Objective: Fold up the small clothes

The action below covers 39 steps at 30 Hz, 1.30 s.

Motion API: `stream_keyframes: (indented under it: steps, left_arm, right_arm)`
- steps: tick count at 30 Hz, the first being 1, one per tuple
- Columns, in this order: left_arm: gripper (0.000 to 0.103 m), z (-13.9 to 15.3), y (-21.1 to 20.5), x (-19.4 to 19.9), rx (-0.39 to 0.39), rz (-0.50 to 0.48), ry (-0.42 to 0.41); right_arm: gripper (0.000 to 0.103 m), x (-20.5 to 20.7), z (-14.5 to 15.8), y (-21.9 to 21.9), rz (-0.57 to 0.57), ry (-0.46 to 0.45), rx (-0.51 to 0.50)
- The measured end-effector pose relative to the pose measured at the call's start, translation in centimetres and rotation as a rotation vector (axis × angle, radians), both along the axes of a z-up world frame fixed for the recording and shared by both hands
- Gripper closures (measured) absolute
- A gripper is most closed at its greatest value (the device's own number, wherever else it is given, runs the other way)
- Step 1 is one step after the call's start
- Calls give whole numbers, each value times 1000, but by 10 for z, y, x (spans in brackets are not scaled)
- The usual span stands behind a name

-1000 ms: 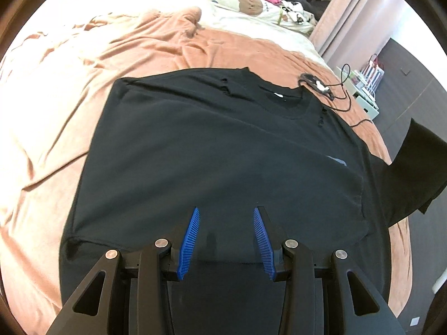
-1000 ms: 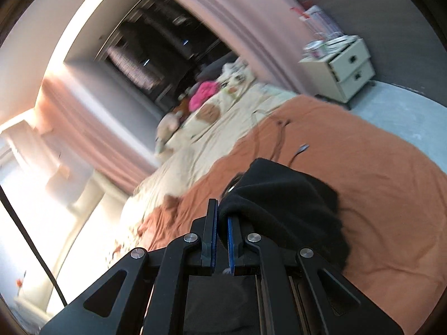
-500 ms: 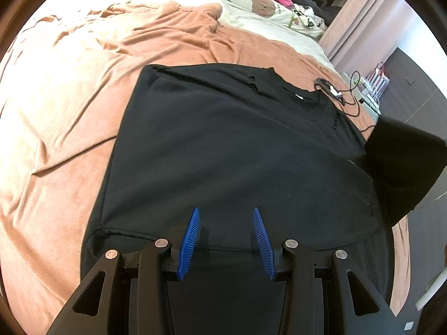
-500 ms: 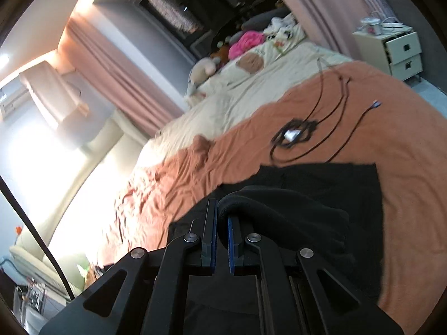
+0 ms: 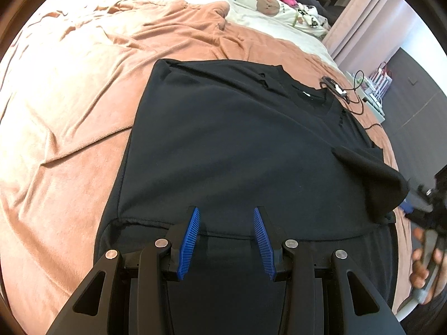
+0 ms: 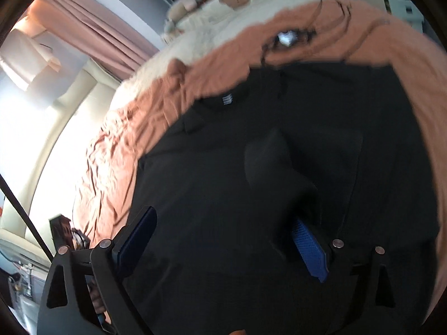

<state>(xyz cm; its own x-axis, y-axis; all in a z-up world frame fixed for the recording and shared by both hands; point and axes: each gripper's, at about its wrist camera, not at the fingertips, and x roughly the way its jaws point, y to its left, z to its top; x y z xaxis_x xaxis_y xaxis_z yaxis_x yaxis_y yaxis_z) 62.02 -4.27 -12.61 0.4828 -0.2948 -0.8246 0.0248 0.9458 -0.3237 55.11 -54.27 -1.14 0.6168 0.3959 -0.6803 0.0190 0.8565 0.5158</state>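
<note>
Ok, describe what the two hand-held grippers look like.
Both match. The left hand-held gripper has black angular finger arms with triangular cut-outs, round silver pivot screws, and ribbed blue pads. The right hand-held gripper shows the same black frame, silver screws and a textured blue pad. No cables or markings show on either.

Left tongs (image 5: 226,234) and right tongs (image 6: 223,240), black angular frames, silver round screws, ribbed blue pads (image 5: 190,240).

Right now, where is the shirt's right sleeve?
In the left wrist view the sleeve lies folded inward over the right edge of the black T-shirt, just off the open right tool.
</note>
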Motion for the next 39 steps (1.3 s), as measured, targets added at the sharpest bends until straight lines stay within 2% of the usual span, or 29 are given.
stream_keyframes:
  steps: [5, 11, 18, 23, 24, 25, 27, 28, 30, 32, 34, 39]
  left_arm:
    - [60, 11, -13, -3, 7, -24, -16]
    - [60, 32, -49, -4, 14, -77, -47]
    - [59, 57, -124, 4, 56, -182, -91]
    - [59, 63, -180, 17, 63, -258, -81]
    - [55, 65, -195, 21, 55, -279, -78]
    - [51, 66, -205, 25, 42, -295, -76]
    - [27, 67, -223, 31, 32, -315, -78]
    - [24, 69, -231, 33, 41, -314, -82]
    - [22, 70, -246, 40, 53, -307, -87]
    - [22, 68, -260, 49, 49, -302, -75]
    - [22, 65, -276, 57, 63, -301, -64]
    - [22, 49, -302, 65, 132, -329, -28]
  right_arm:
    - [10, -25, -7, -33, -15, 39, 40]
    - [9, -75, 14, -93, -95, -22, 21]
    - [10, -104, 32, -188, -241, -96, 51]
    - [10, -103, 31, -217, -277, -134, 47]
    - [10, -103, 31, -230, -285, -139, 52]
    - [10, -102, 27, -231, -288, -141, 58]
    - [10, -104, 19, -240, -294, -147, 75]
    - [10, -96, 14, -235, -297, -142, 83]
    - [11, -86, 15, -252, -302, -127, 111]
    - [11, -95, 18, -254, -300, -147, 130]
    - [11, -96, 8, -233, -306, -163, 100]
    - [14, -108, -21, -214, -304, -142, 140]
